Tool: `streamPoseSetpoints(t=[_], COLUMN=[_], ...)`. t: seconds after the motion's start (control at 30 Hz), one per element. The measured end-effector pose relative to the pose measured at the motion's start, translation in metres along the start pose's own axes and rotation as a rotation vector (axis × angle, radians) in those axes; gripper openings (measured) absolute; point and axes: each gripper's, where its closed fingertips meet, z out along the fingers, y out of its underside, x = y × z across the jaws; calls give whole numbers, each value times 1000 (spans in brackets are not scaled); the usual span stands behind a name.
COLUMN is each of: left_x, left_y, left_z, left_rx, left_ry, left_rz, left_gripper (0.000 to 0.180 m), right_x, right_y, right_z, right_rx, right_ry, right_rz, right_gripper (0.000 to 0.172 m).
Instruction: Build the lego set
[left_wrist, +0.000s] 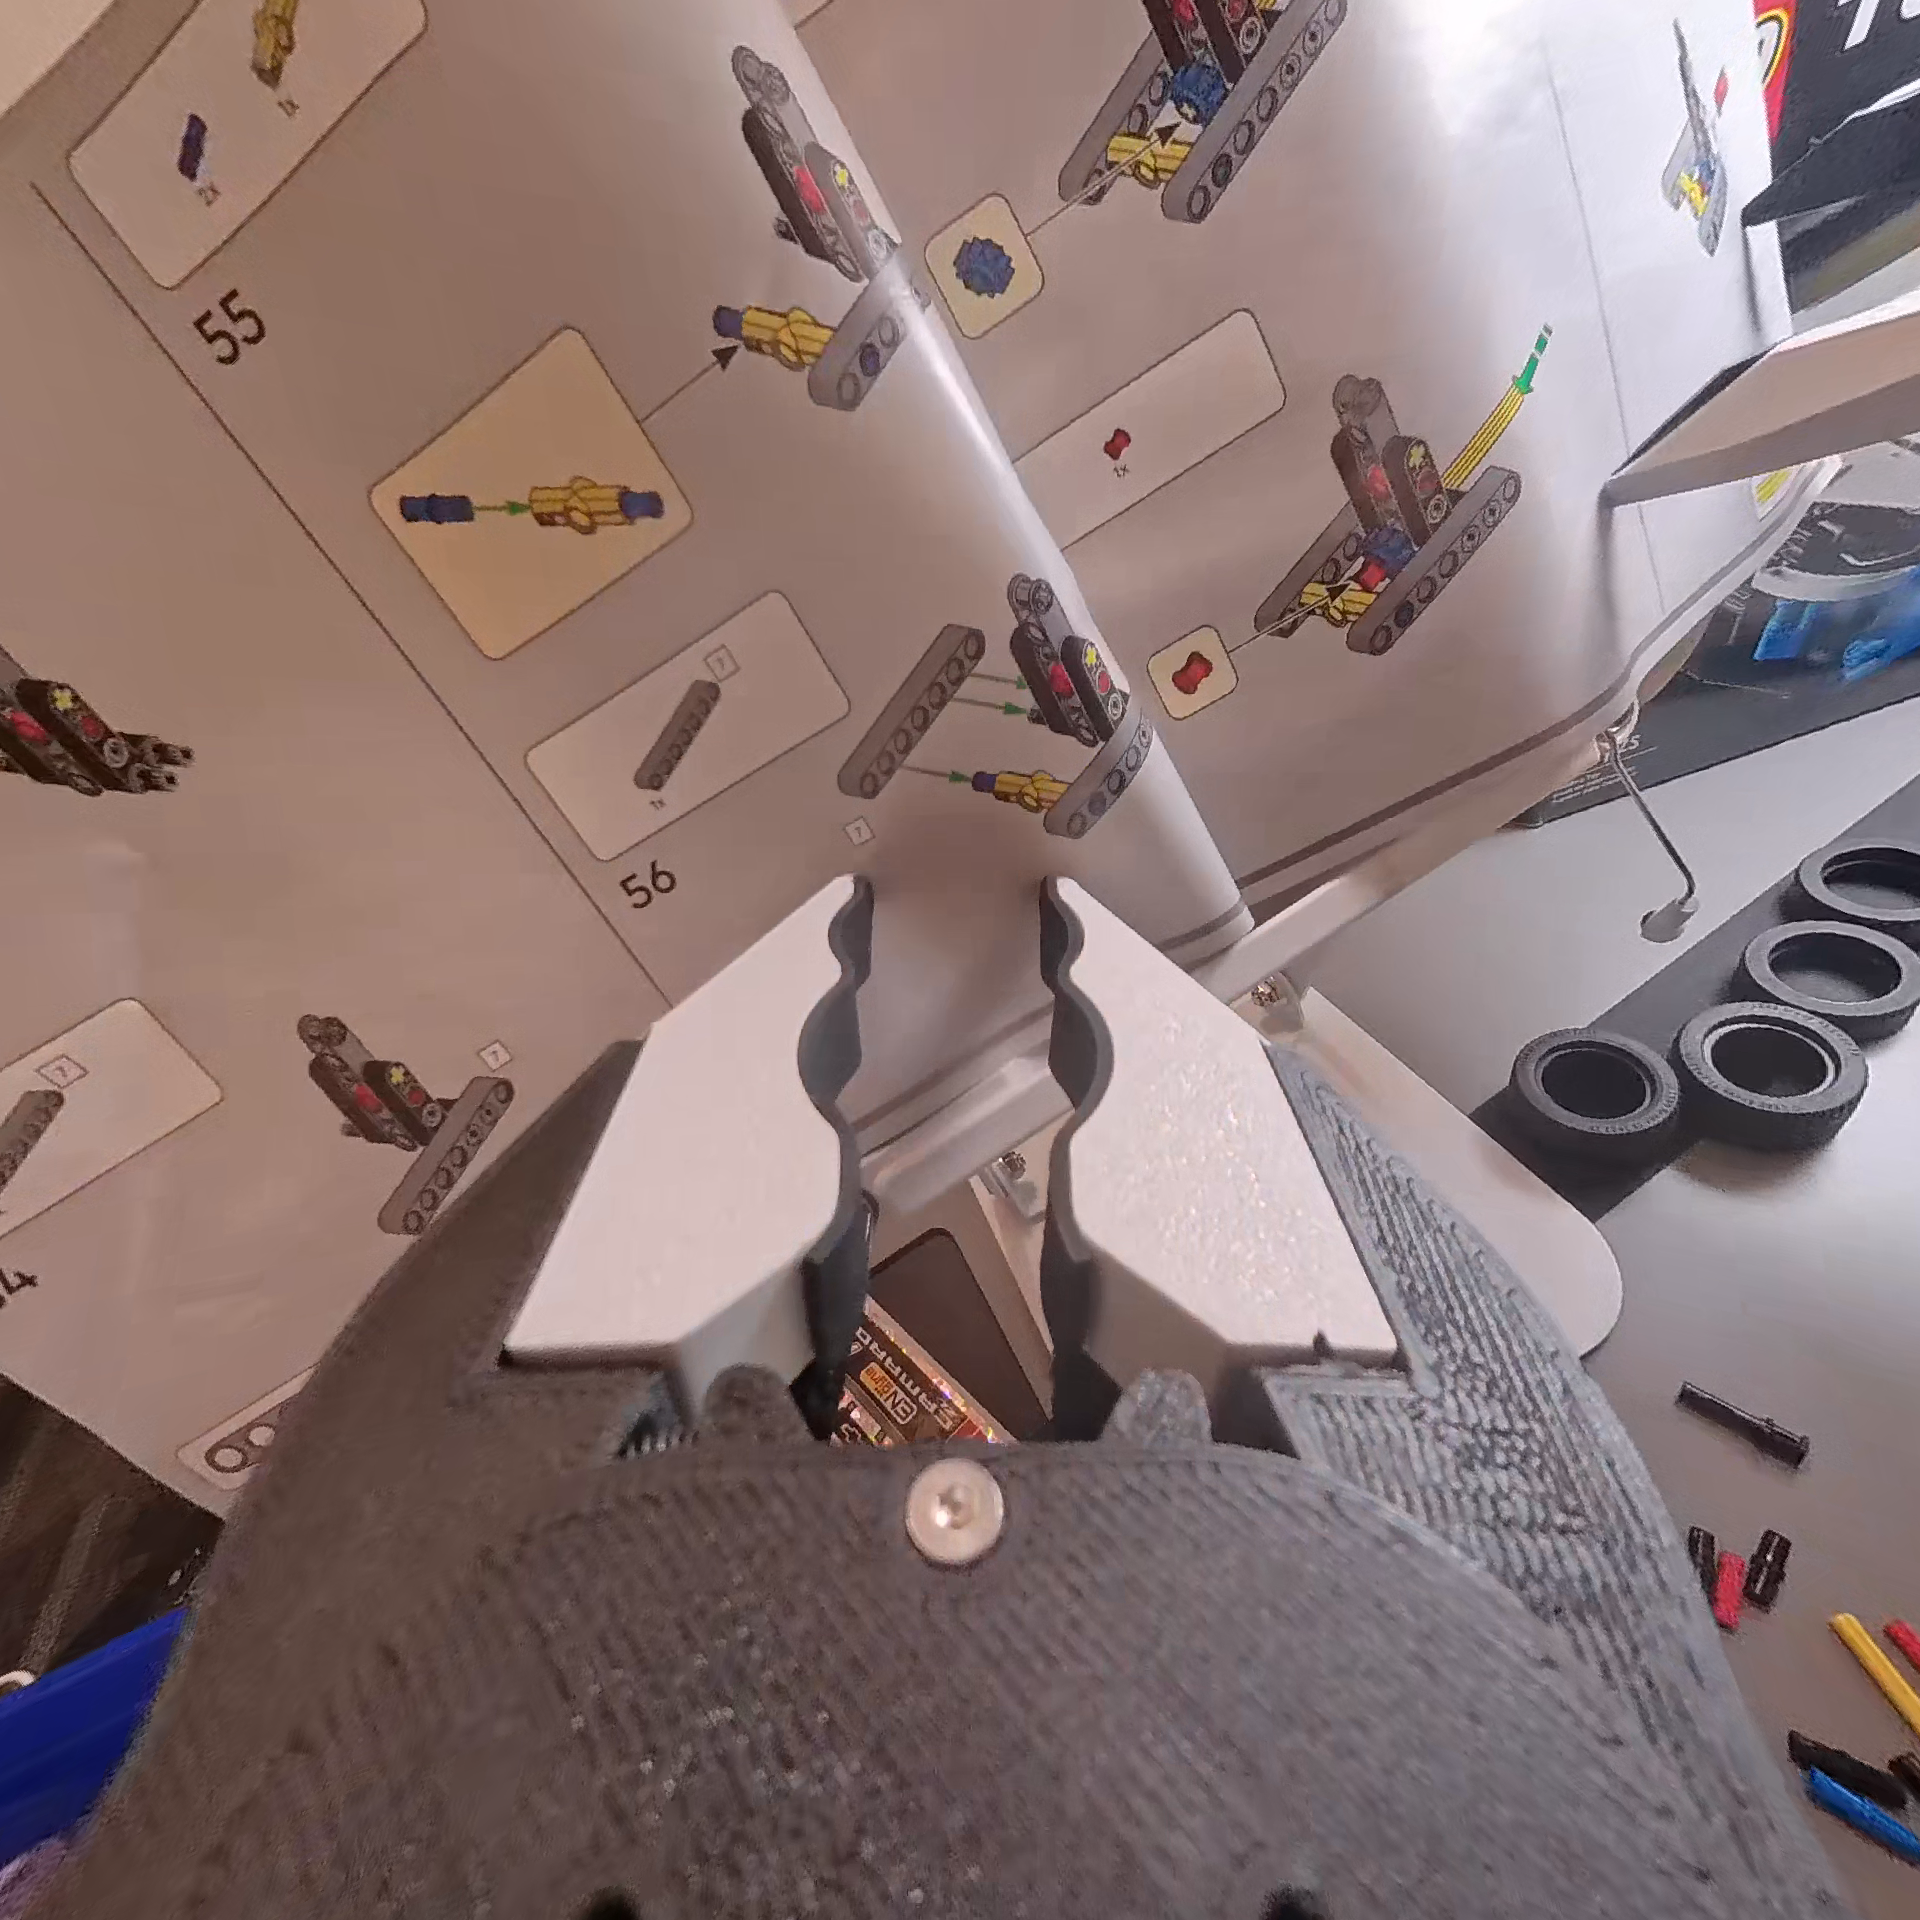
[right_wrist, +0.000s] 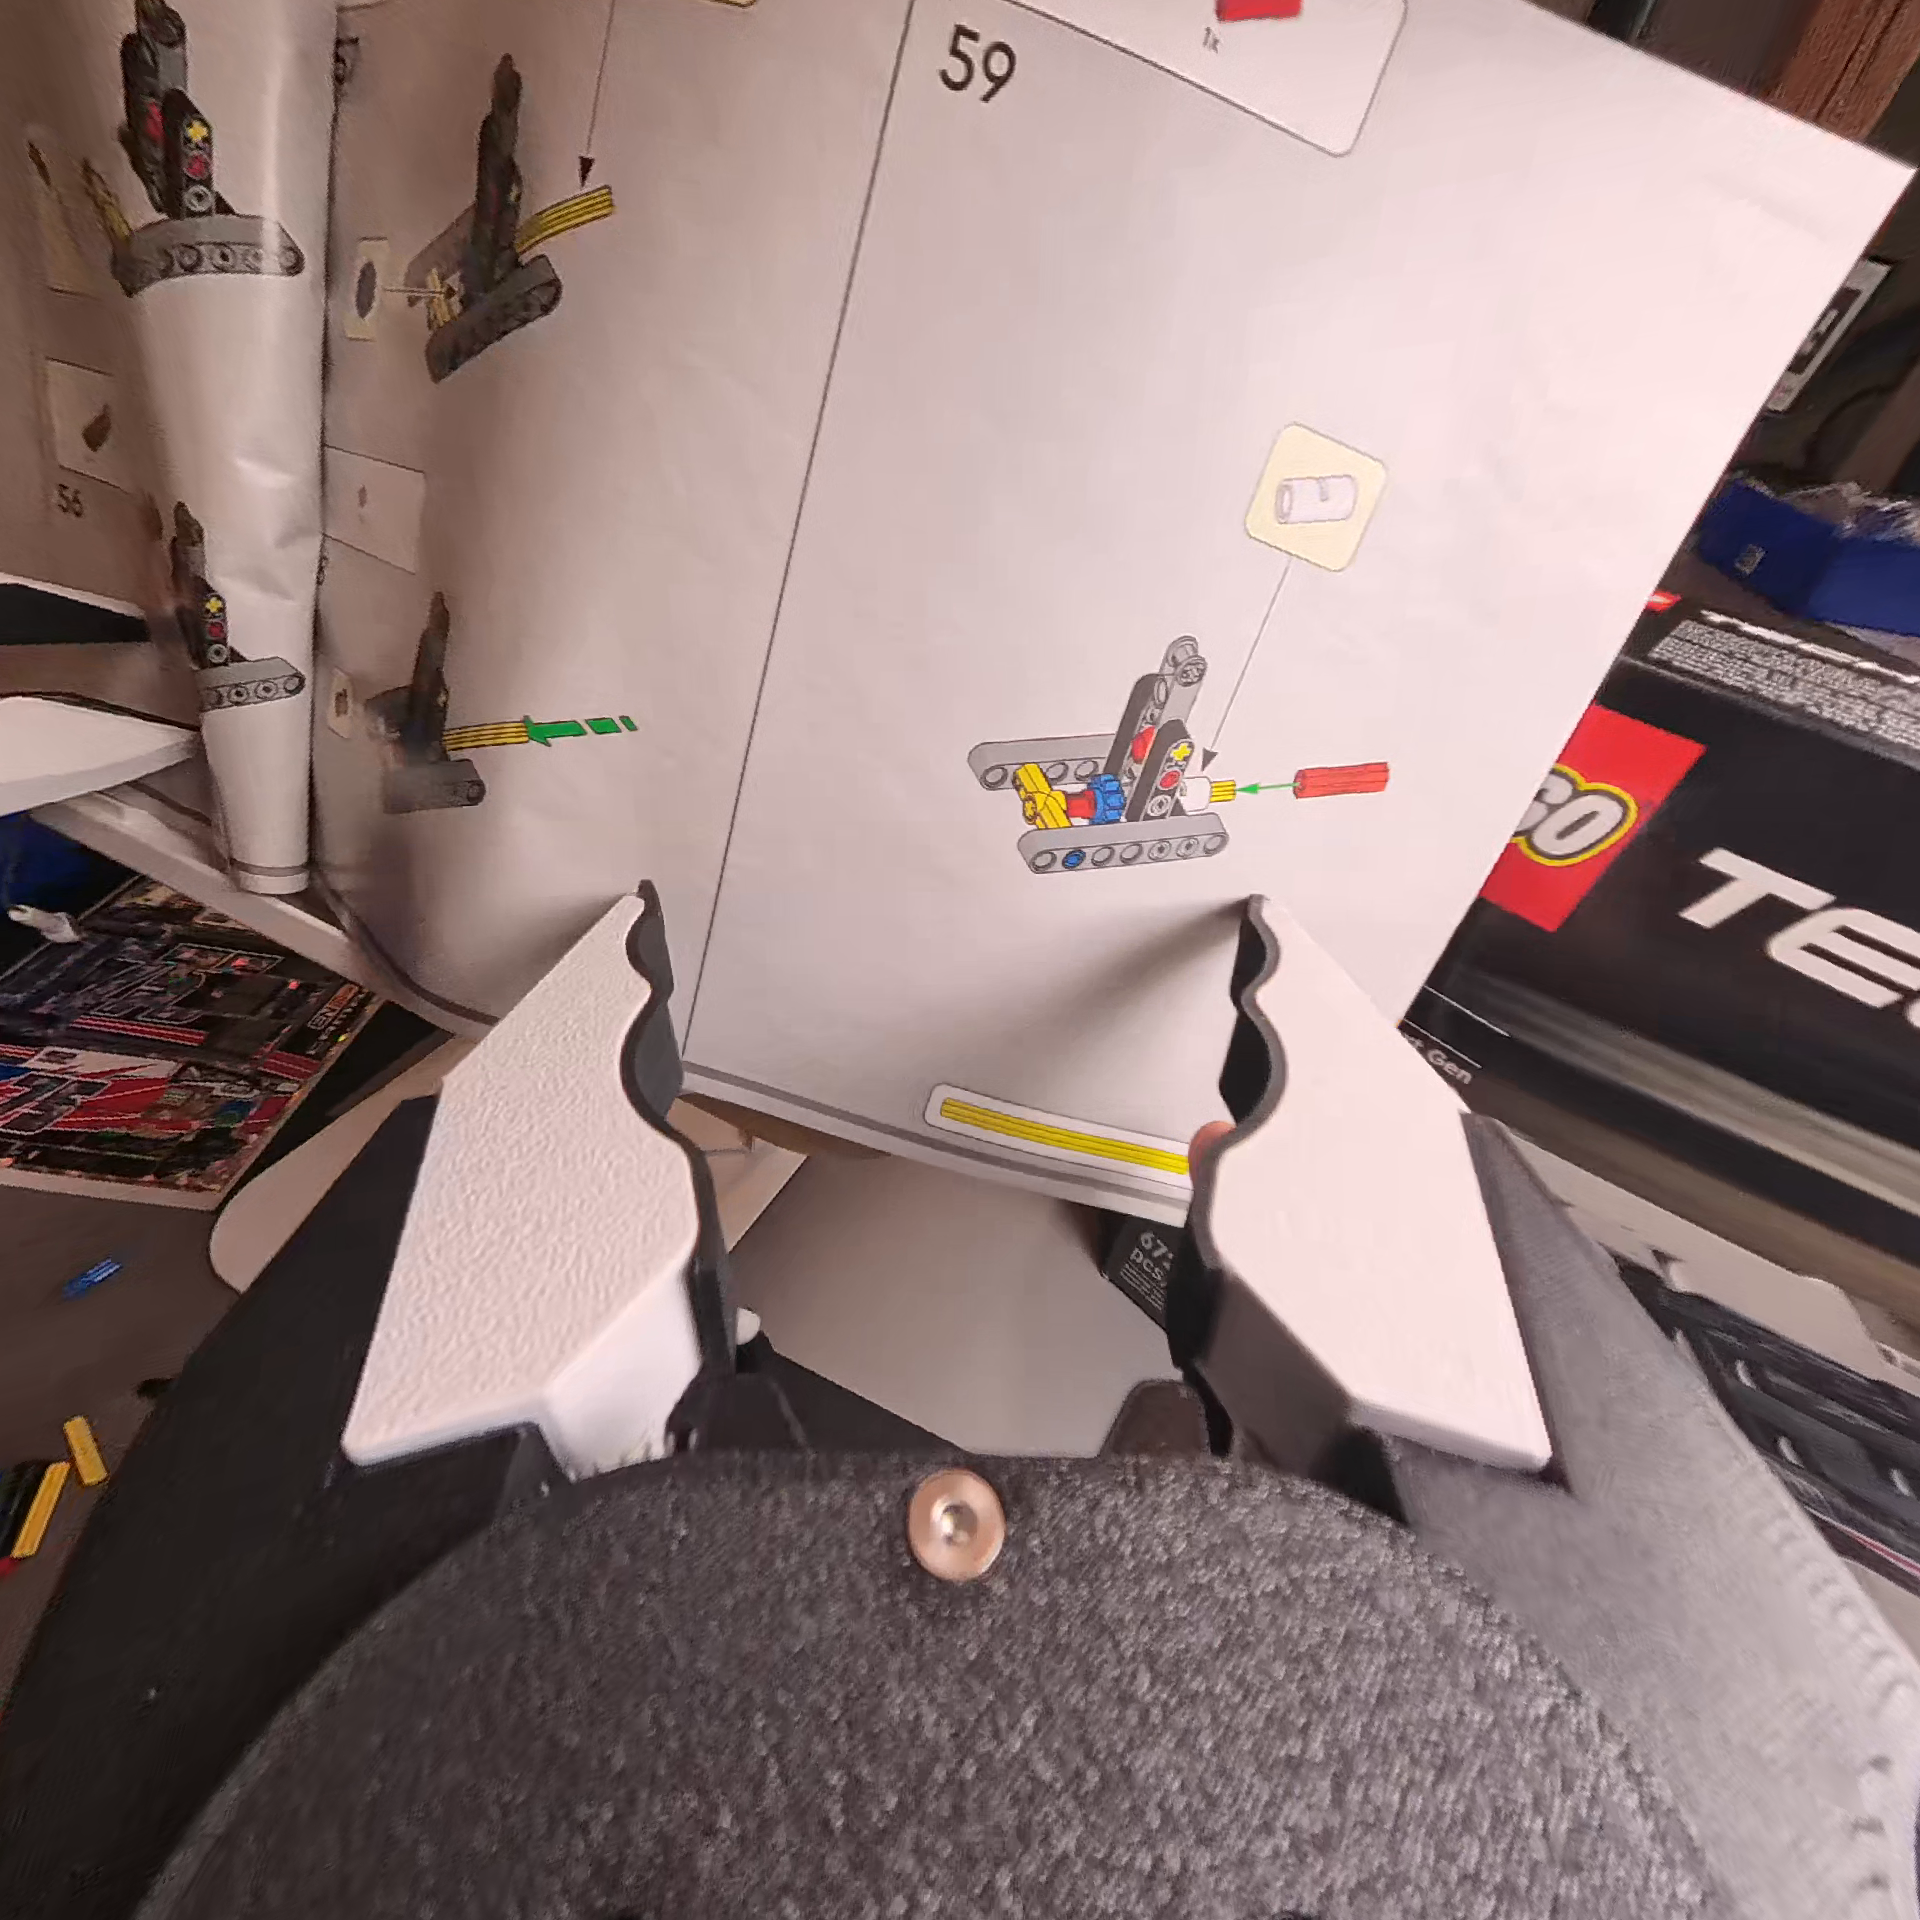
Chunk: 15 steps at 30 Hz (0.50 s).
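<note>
An open instruction booklet (left_wrist: 436, 644) rests on a white stand (left_wrist: 1538, 1236) and fills the left wrist view. My left gripper (left_wrist: 956, 894) is open and empty, its fingertips close in front of the booklet's lower edge near the curled middle fold (left_wrist: 1039, 499). In the right wrist view a single page (right_wrist: 1091, 520) stands raised, facing me. My right gripper (right_wrist: 951, 914) is wide open. The page's lower edge (right_wrist: 883, 1132) runs across the gap between the fingers, and its corner lies by the right finger (right_wrist: 1351, 1143). I cannot see either pad pressing on it.
Three black tyres (left_wrist: 1766, 1070) lie on a dark mat at the right. Small black, red, yellow and blue parts (left_wrist: 1735, 1569) are scattered on the table. A black box with a red logo (right_wrist: 1714, 883) stands right of the page. A colourful leaflet (right_wrist: 156, 1049) lies at the left.
</note>
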Motion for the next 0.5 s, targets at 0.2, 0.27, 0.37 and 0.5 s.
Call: streamPoseSetpoints(t=[0.2, 0.27, 0.37, 0.5], left_x=[0, 1, 2, 1], left_y=[0, 0, 0, 0], left_z=[-1, -1, 0, -1], left_rx=[-1, -7, -11, -18], left_ry=[10, 16, 26, 30], left_rz=[7, 4, -2, 19], left_gripper=[31, 32, 33, 33], right_x=[-12, -9, -15, -14], right_y=[-6, -9, -10, -22], right_z=[-4, -5, -6, -8], right_rx=[37, 59, 67, 102], right_ry=[15, 19, -22, 5], right_rz=[-56, -34, -40, -115], right_gripper=[87, 67, 25, 61])
